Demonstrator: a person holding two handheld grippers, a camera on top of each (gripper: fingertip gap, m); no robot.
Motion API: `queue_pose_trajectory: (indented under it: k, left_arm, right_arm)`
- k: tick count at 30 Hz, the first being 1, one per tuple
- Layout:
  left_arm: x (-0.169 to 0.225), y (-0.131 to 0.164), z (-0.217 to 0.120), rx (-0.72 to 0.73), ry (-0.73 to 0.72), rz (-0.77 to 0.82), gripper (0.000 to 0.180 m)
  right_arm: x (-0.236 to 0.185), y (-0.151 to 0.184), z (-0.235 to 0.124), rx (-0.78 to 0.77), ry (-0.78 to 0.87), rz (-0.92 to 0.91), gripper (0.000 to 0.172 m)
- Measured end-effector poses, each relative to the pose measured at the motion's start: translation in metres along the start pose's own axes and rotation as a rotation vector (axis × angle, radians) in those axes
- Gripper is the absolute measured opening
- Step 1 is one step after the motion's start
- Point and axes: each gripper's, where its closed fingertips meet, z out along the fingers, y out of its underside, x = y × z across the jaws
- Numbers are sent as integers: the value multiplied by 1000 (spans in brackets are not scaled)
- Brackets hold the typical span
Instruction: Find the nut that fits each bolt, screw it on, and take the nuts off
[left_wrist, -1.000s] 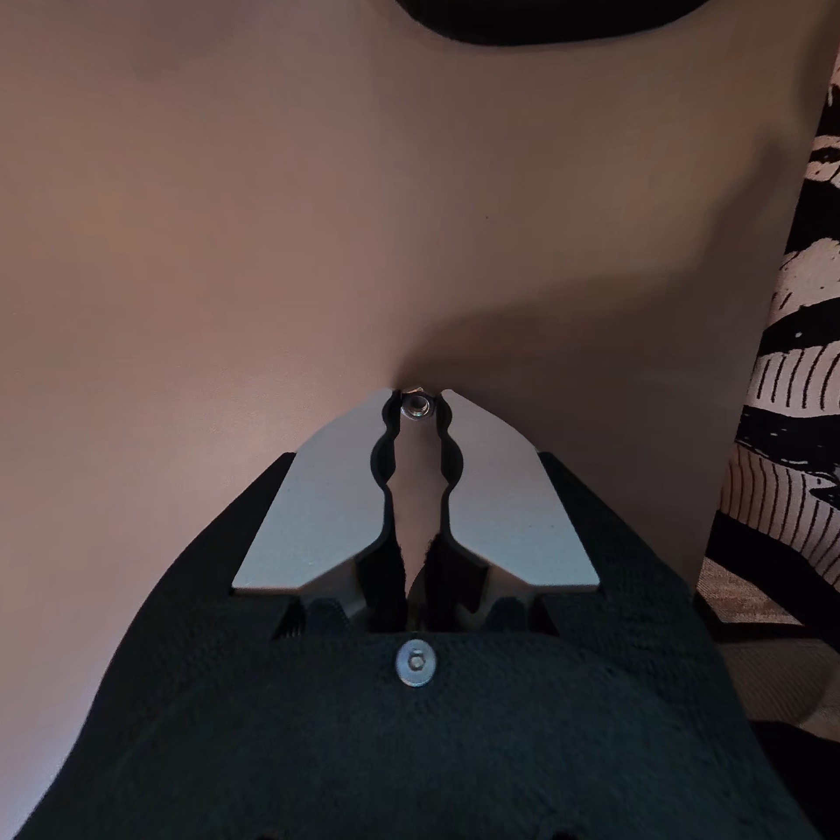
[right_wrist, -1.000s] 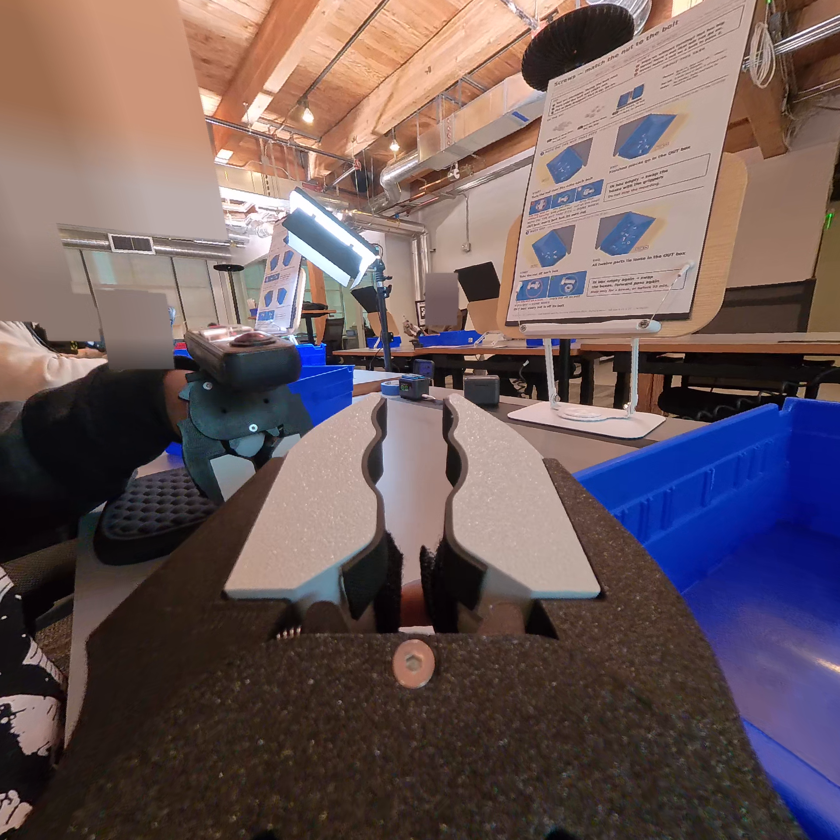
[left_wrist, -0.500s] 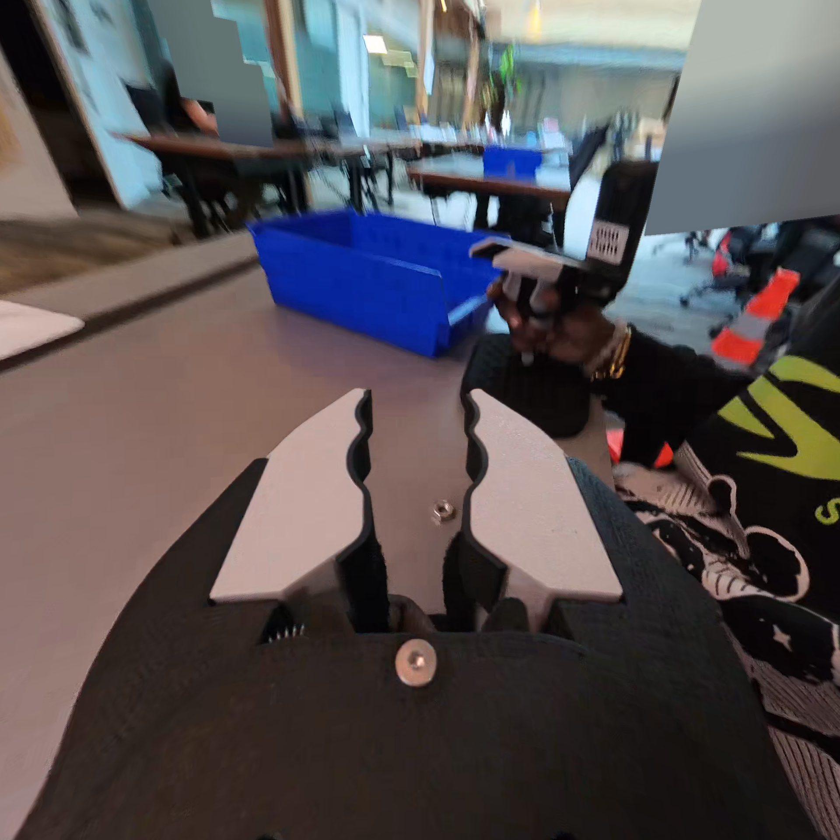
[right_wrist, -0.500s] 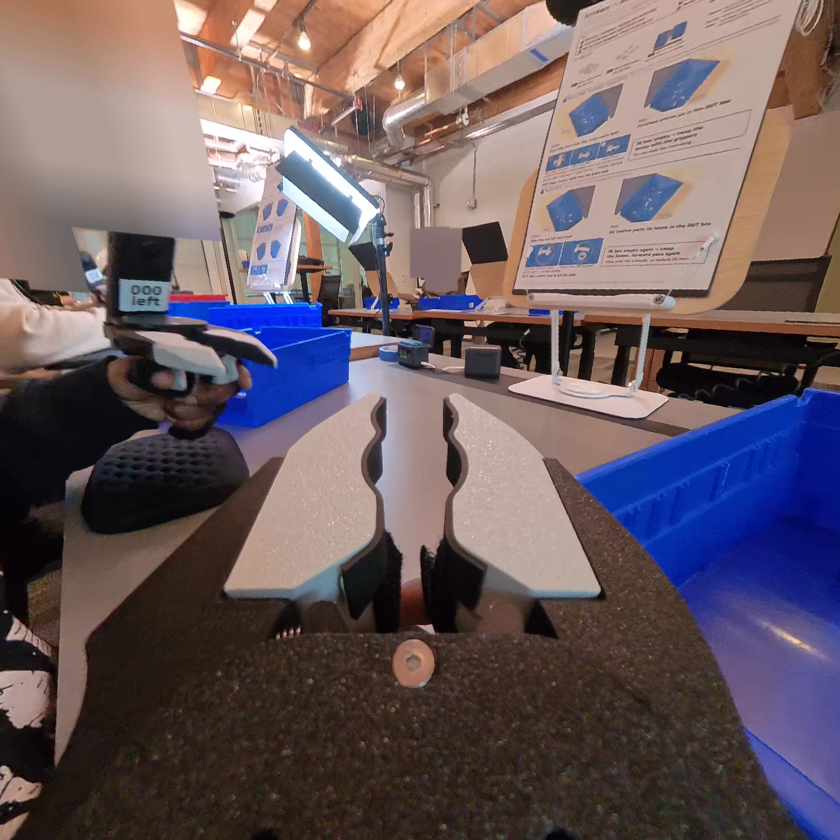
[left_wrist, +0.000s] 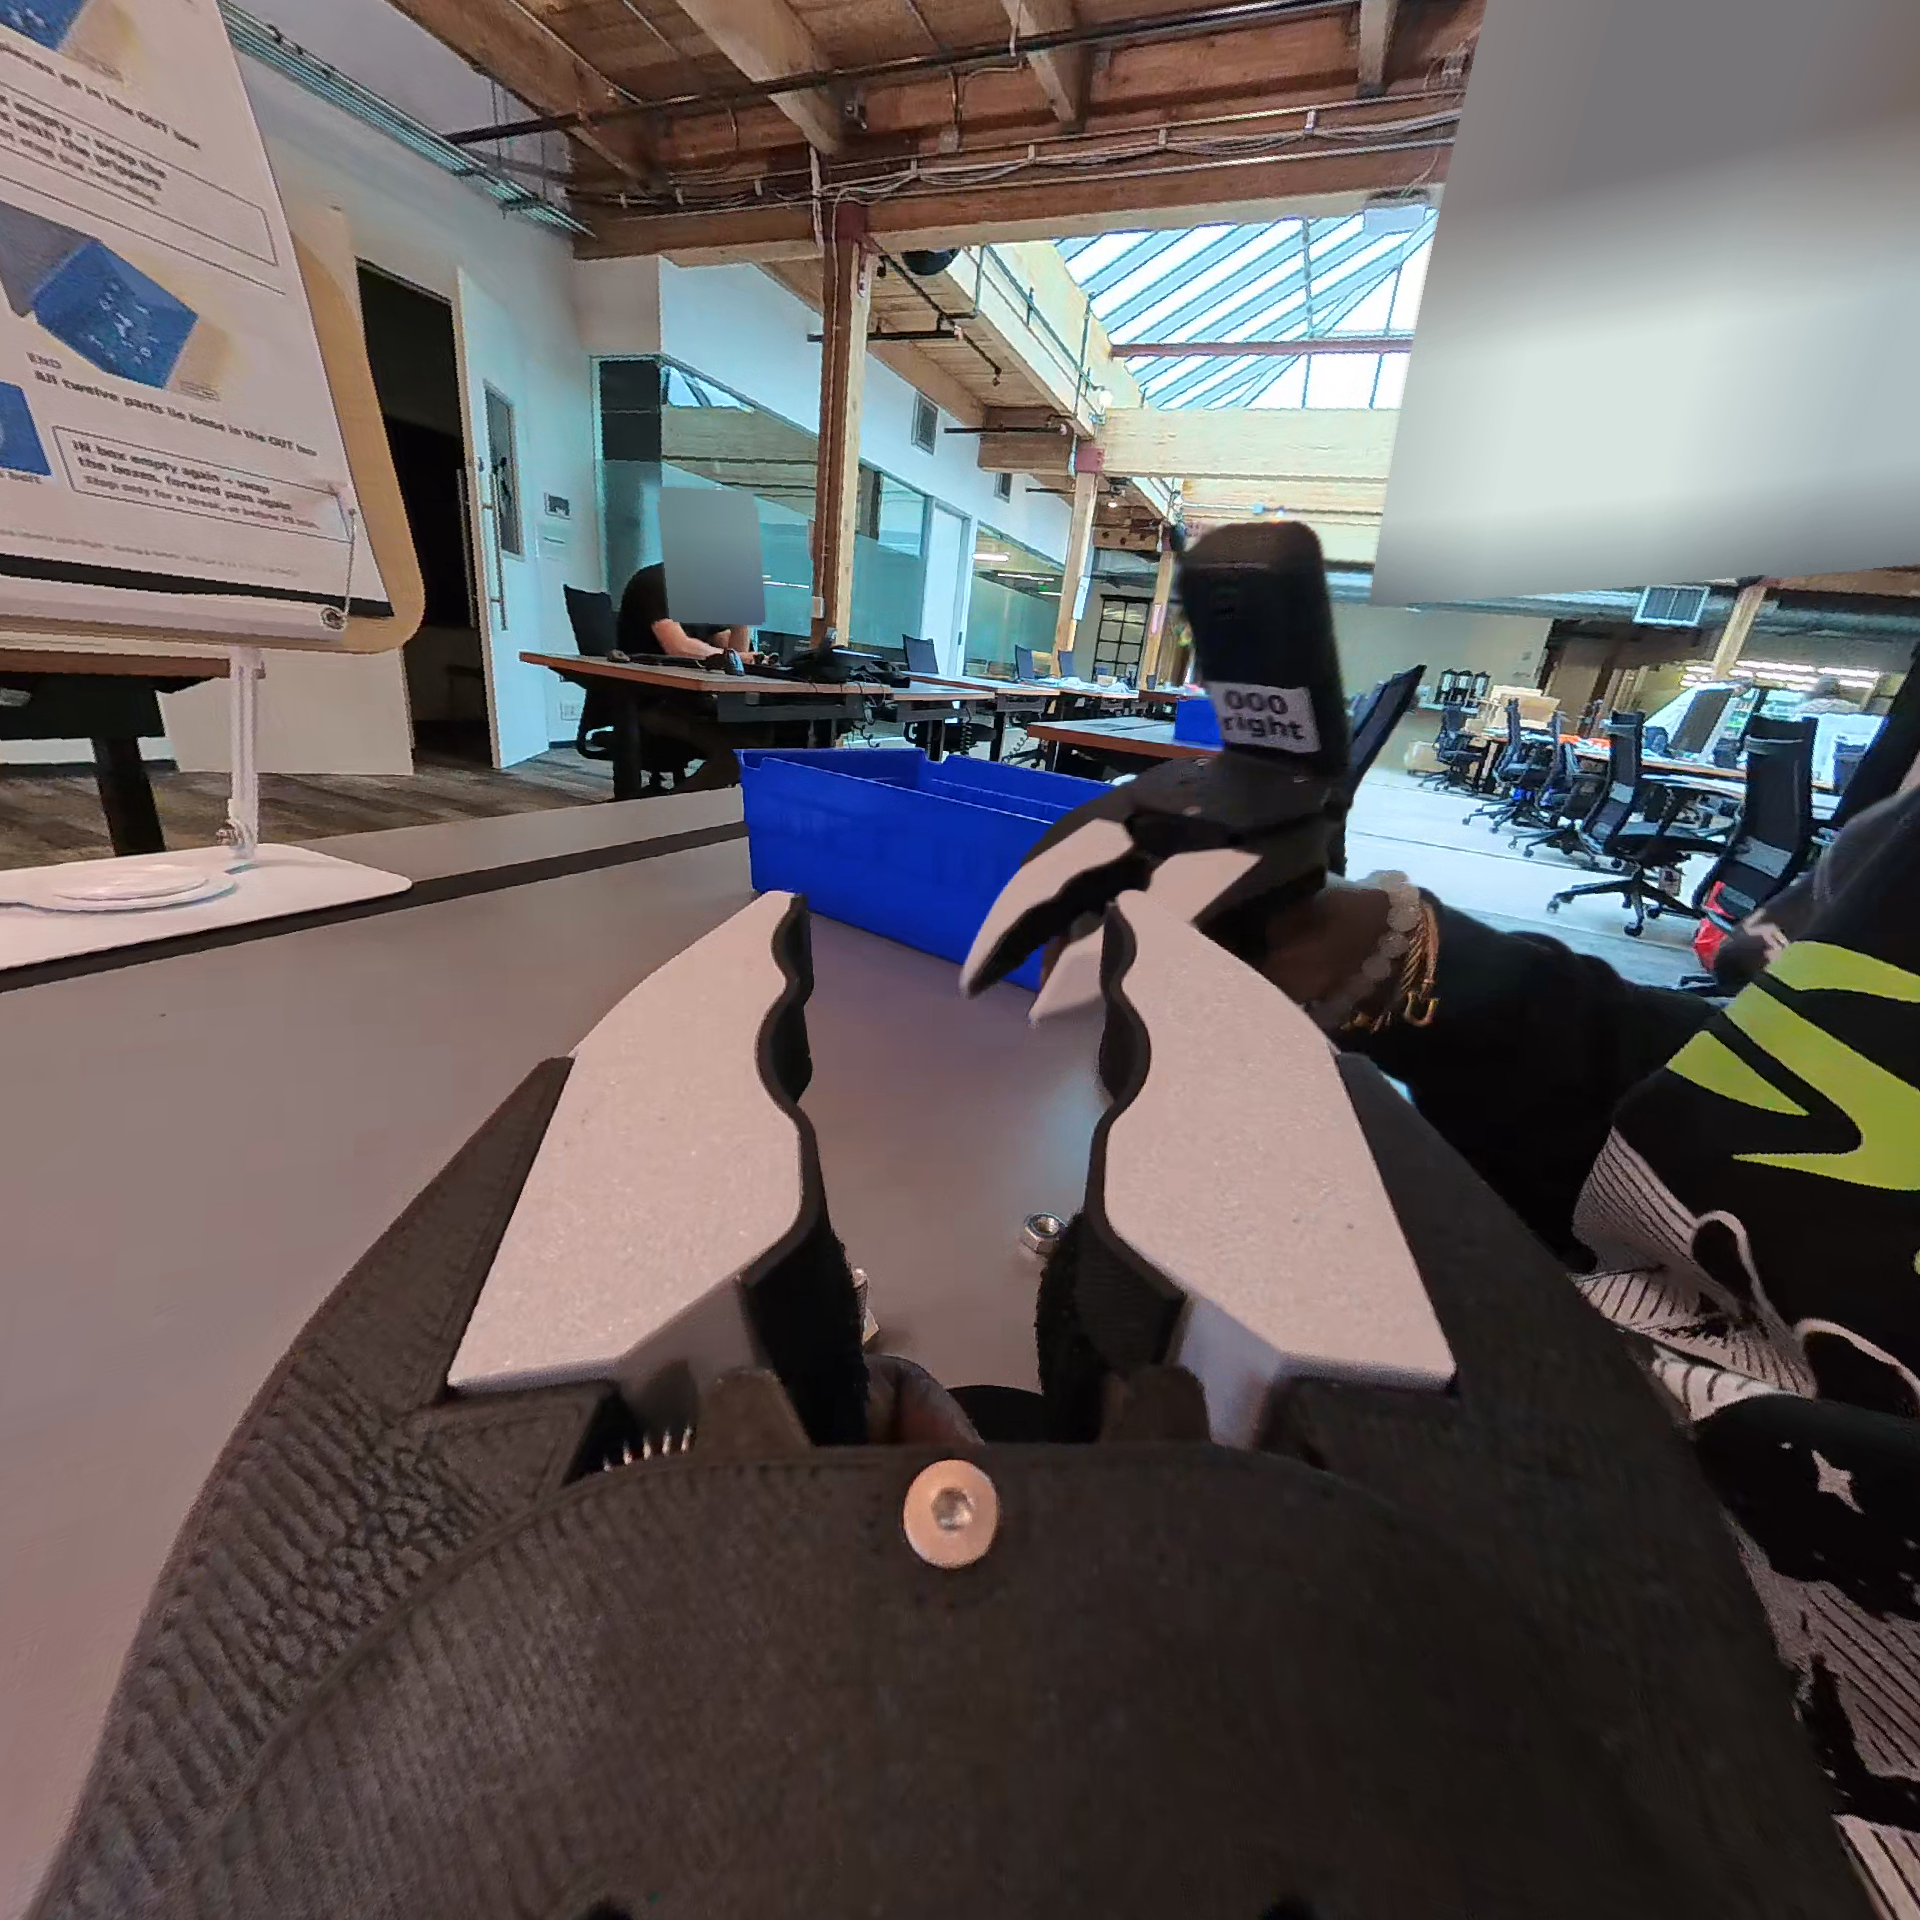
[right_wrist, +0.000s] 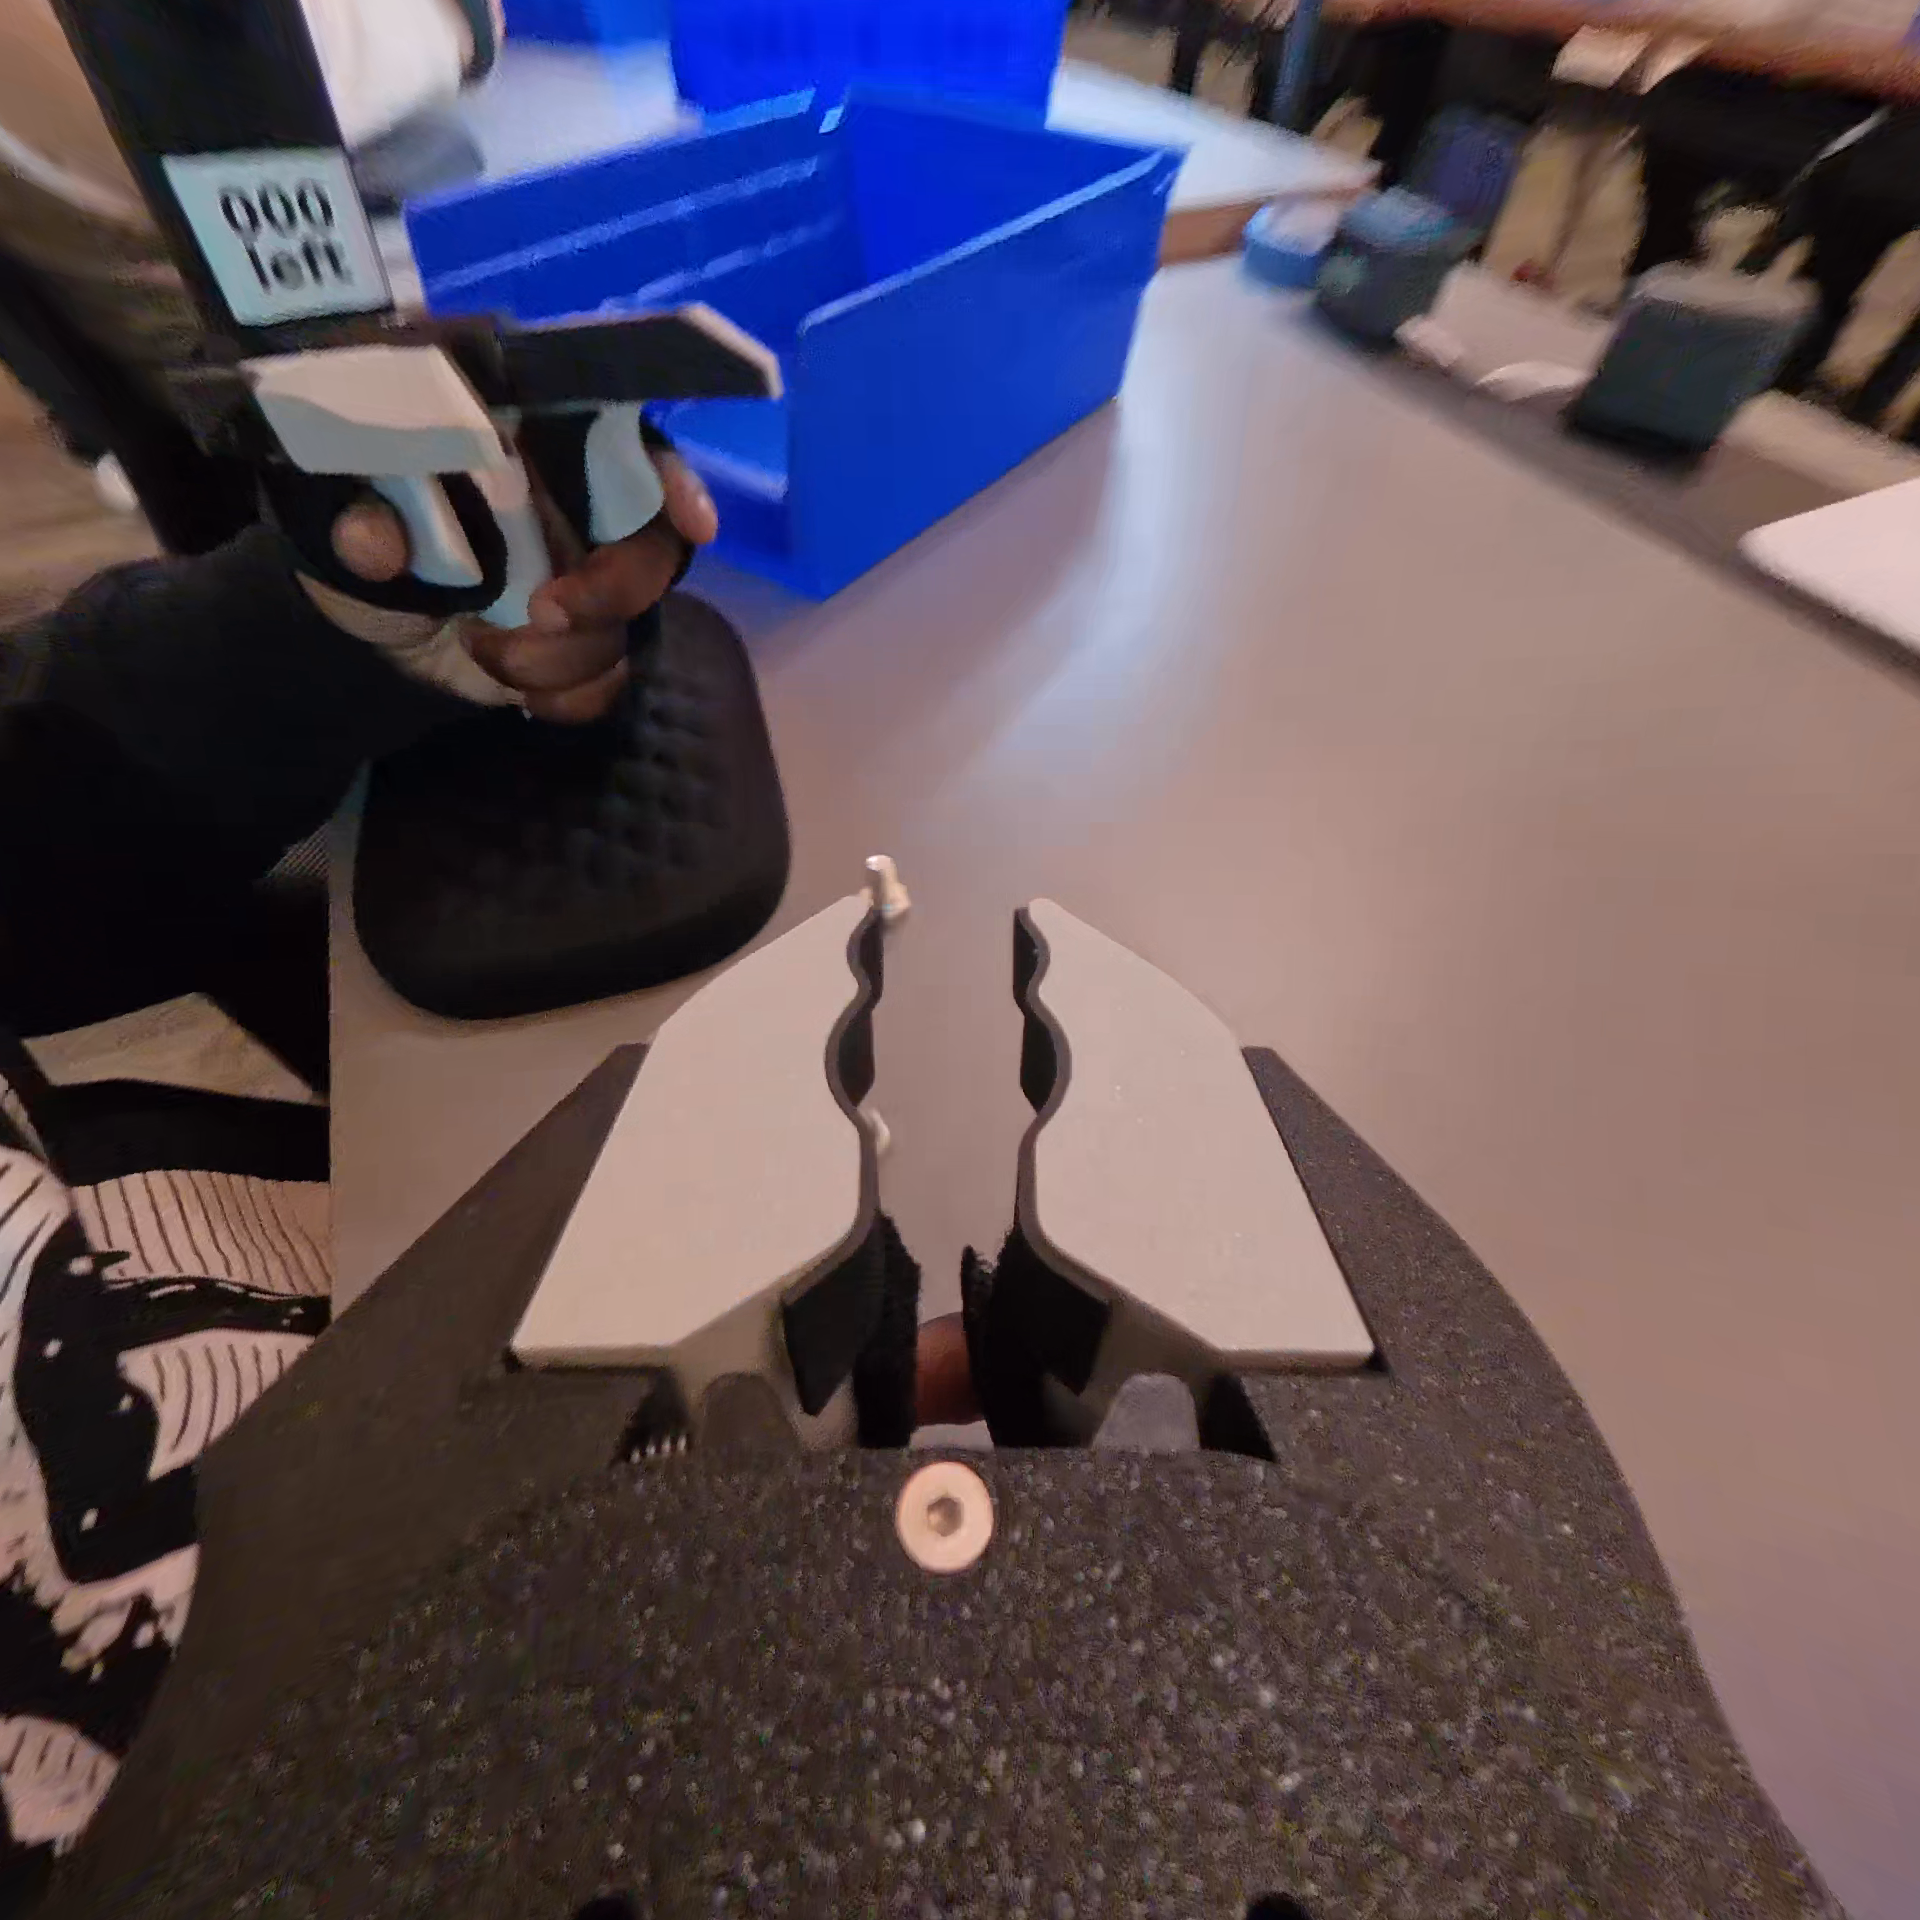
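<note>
Both claws were open and empty above the grey table (right_wrist: 1351, 831). The left claw (left_wrist: 951, 935) stood wide, a loose nut (left_wrist: 1042, 1232) lying on the table beneath it, close by its right finger (left_wrist: 1226, 1122). The right claw (right_wrist: 948, 914) stood narrower, a small bolt (right_wrist: 883, 883) lying on the table just past its left fingertip (right_wrist: 831, 935), beside a black pad (right_wrist: 582, 831); a second small bright part (right_wrist: 881, 1127) showed at that finger's inner edge, too hidden to identify. Neither part was between pressing pads. The step in hand was judged to be picking up bolt and nut. To do it well, each claw should be centred over its part, lowered level to the table, and closed squarely across the bolt's shank or the nut's flats. Two blue bins (left_wrist: 894, 842) (right_wrist: 935, 312) stood farther off.
</note>
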Motion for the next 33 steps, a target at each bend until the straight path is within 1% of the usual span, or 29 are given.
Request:
queue_pose_trajectory:
  k: [3,6,9,15,17,20,23,25,28,29,31,33]
  left_arm:
    - [1,-1,-1,7,5,6,54]
    - [2,-1,-1,9,10,6,53]
    - [2,0,-1,5,13,8,53]
    - [3,0,-1,4,16,17,53]
    - [4,0,-1,5,16,21,53]
    - [3,1,-1,-3,7,31,53]
    - [3,6,3,-41,-15,60,53]
    - [4,11,8,-93,-45,109,53]
    - [2,18,19,-176,-154,214,52]
    - [2,18,23,-181,-201,233,50]
    - [3,16,32,-169,-282,246,48]
    - [7,21,41,-200,-331,306,46]
  right_arm:
    - [-14,12,42,-123,-64,-28,22]
    - [-17,27,64,-222,-81,-69,22]
    - [-14,31,73,-240,-65,-87,22]
    - [-17,35,85,-261,-85,-104,18]
    - [-18,37,87,-270,-91,-121,8]
    - [-15,32,82,-257,-73,-134,8]
    - [-13,8,65,-166,-75,-79,8]
    - [-13,-11,47,-104,-89,-38,8]
    - [-15,-40,21,-13,-91,9,8]
    - [-17,-48,15,11,-87,19,8]
    - [-21,-57,6,43,-75,29,8]
    - [-25,-62,2,55,-64,34,8]
